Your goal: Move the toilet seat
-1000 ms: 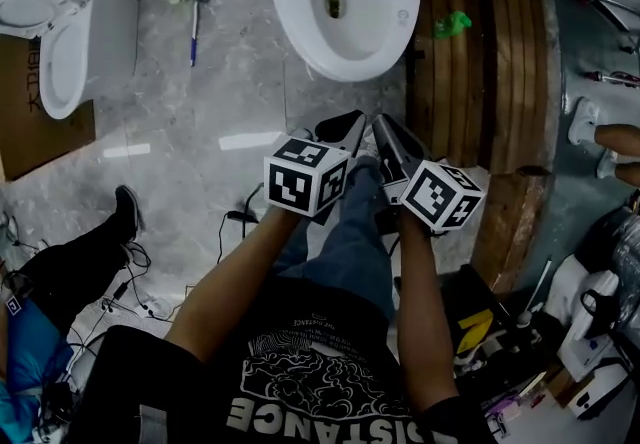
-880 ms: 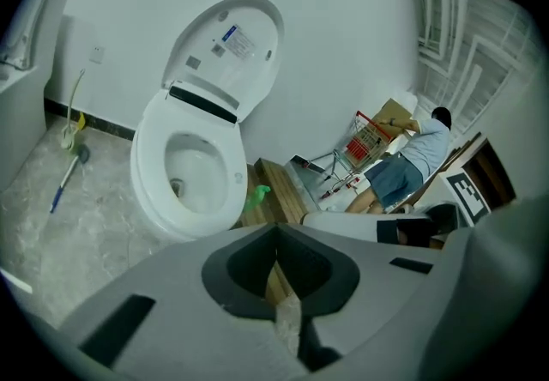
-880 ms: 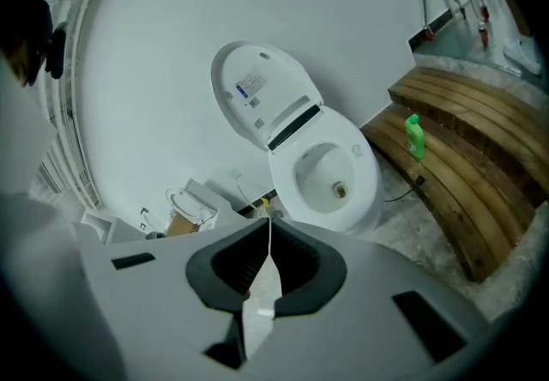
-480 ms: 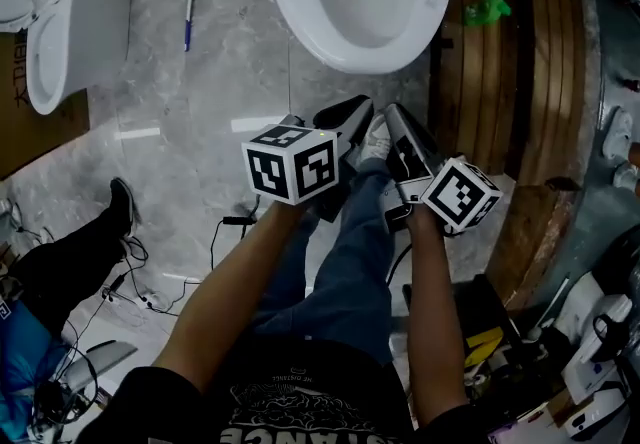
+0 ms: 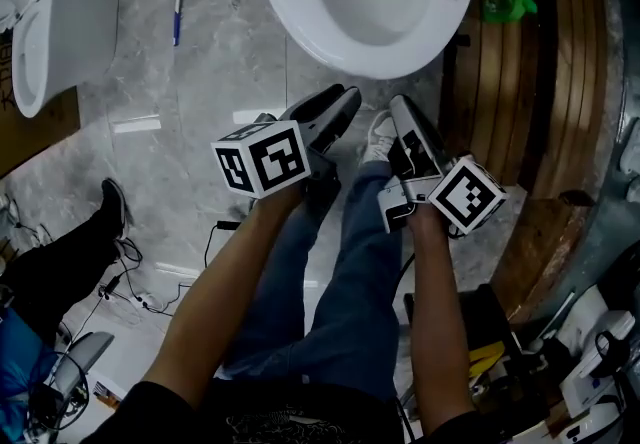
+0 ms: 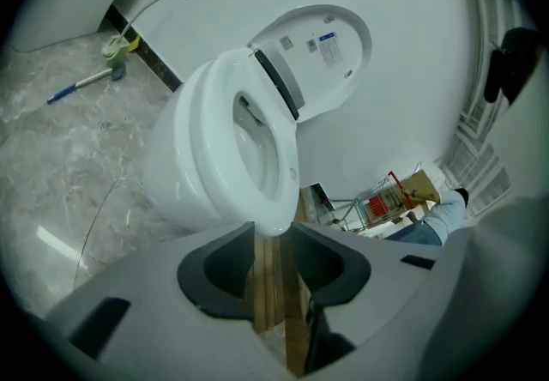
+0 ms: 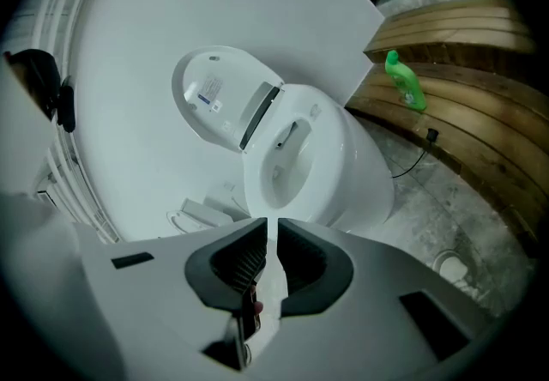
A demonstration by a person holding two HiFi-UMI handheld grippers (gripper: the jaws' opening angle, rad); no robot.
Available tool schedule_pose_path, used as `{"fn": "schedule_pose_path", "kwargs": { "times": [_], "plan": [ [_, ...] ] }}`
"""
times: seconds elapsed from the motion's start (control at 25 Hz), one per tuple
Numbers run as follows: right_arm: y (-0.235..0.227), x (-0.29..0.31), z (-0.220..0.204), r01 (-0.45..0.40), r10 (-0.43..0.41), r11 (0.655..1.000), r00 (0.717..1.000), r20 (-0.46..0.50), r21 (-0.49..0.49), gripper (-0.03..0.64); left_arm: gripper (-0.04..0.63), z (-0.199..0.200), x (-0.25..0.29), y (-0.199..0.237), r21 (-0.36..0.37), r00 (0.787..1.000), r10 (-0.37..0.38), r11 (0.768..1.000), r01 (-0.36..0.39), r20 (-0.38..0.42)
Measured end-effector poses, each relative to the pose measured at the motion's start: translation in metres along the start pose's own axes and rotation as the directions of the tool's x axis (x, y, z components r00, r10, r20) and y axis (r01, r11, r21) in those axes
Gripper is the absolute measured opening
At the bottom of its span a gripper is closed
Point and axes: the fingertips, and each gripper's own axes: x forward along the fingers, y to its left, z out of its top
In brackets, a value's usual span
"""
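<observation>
White oval toilet seat (image 6: 322, 49), raised upright, fully open.

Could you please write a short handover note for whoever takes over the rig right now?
The left hand-held gripper has just been opening its jaws; they are part open with nothing between them.
The right hand-held gripper is shut and empty.
Both point at the toilet, apart from its front rim. The lid stands raised; whether the seat is up with it is unclear.
Done: approach only. Left: grip the seat and move it.
</observation>
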Motion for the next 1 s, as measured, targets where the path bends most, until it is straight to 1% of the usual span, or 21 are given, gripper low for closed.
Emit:
{"fn": "schedule_pose_path", "kwargs": {
  "times": [0.12,0.16,0.24,0.4,0.52,0.68,1.0],
  "plan": [
    [-0.017,0.006,-0.003,0.011,-0.011,1.000,1.000,-0.006,0.005,0.029,0.150,0.001,0.008,0.015,-0.020,1.000,-0.009,1.000,0.009,0.009],
    [-0.020,0.008,-0.004,0.002,-0.002,1.000,1.000,-0.008,0.008,0.046,0.161,0.001,0.012,0.019,-0.022,1.000,-0.015,1.000,0.015,0.013],
    [-0.026,0.013,-0.003,-0.022,0.022,1.000,1.000,-0.012,0.017,0.135,0.179,-0.002,0.019,0.023,-0.027,0.999,-0.037,0.999,0.037,0.017],
    [-0.041,0.018,-0.003,-0.030,0.030,0.999,0.999,-0.017,0.014,0.156,0.199,-0.004,0.028,0.029,-0.031,0.997,-0.075,0.997,0.075,0.022],
    [-0.051,0.022,0.000,-0.040,0.040,0.999,0.999,-0.021,0.002,0.206,0.210,-0.002,0.033,0.032,-0.023,0.995,-0.091,0.995,0.092,0.043],
    [-0.058,0.028,0.005,-0.062,0.062,0.998,0.998,-0.018,0.011,0.219,0.224,0.001,0.037,0.035,-0.028,0.992,-0.107,0.994,0.109,0.066],
    [-0.062,0.037,0.010,-0.101,0.101,0.994,0.995,0.006,0.049,0.227,0.224,0.007,0.037,0.036,-0.045,0.986,-0.133,0.989,0.138,0.102]
  ]
}}
